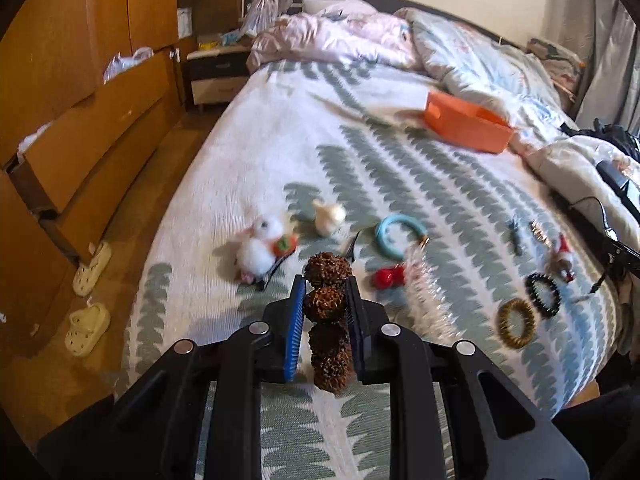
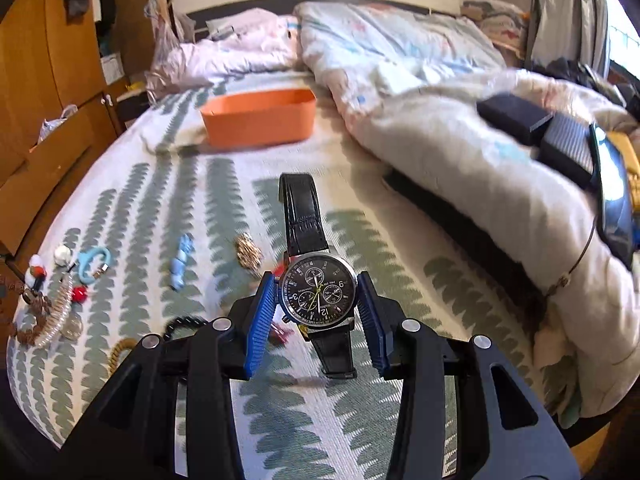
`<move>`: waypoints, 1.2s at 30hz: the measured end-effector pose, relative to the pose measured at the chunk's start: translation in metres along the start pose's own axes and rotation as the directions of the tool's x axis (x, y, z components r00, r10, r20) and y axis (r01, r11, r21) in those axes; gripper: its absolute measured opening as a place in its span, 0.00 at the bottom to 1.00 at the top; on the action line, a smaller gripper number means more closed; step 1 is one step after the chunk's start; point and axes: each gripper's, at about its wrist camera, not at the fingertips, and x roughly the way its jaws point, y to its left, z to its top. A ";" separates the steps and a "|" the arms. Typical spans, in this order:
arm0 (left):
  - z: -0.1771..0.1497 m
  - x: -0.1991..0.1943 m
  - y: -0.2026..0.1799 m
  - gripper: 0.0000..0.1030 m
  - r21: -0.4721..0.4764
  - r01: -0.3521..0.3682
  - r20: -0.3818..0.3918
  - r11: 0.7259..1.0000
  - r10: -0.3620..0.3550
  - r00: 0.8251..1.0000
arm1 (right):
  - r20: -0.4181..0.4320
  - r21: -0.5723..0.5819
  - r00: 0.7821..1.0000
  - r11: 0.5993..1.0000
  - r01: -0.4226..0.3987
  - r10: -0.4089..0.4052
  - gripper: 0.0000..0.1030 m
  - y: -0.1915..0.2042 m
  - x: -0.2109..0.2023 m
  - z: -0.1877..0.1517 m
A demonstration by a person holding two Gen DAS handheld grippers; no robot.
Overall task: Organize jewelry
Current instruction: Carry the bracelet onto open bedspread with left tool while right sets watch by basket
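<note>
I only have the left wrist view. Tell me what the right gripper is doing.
Observer: The right gripper is clamped on a black-strapped wristwatch, its pads gripping the case sides.
Operator: Report how the watch sits.
Observer: Dial up toward the camera, one strap end pointing away toward the orange bin, the other hanging below the jaws.
Operator: Say whether the bin has anything in it.
Observer: Cannot tell; only its outer wall and rim show, not the bottom.
Operator: Check beside the bin on the right.
Observer: A crumpled duvet lies there, with a dark box resting on top.
</note>
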 end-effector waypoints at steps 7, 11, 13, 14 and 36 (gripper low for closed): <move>0.032 -0.023 -0.006 0.20 0.009 0.008 0.080 1.000 -0.009 0.997 | 0.067 -0.035 0.997 0.999 -0.020 0.022 0.40 0.020 -0.016 0.031; 0.057 -0.022 -0.009 0.20 0.013 0.023 0.076 1.000 -0.024 0.997 | 0.095 -0.079 0.995 0.996 -0.036 0.043 0.40 0.038 -0.019 0.058; 0.073 -0.018 -0.011 0.20 0.018 0.001 0.084 1.000 -0.002 0.996 | 0.093 -0.098 0.995 0.994 -0.038 0.047 0.40 0.045 -0.014 0.071; 0.080 -0.014 -0.012 0.20 0.018 -0.003 0.083 1.000 0.001 0.997 | 0.093 -0.102 0.994 0.994 -0.043 0.053 0.40 0.049 -0.010 0.078; 0.168 0.162 0.006 0.20 -0.007 0.011 -0.124 1.000 -0.012 0.992 | -0.140 -0.158 0.989 0.985 -0.066 0.044 0.40 0.065 0.147 0.139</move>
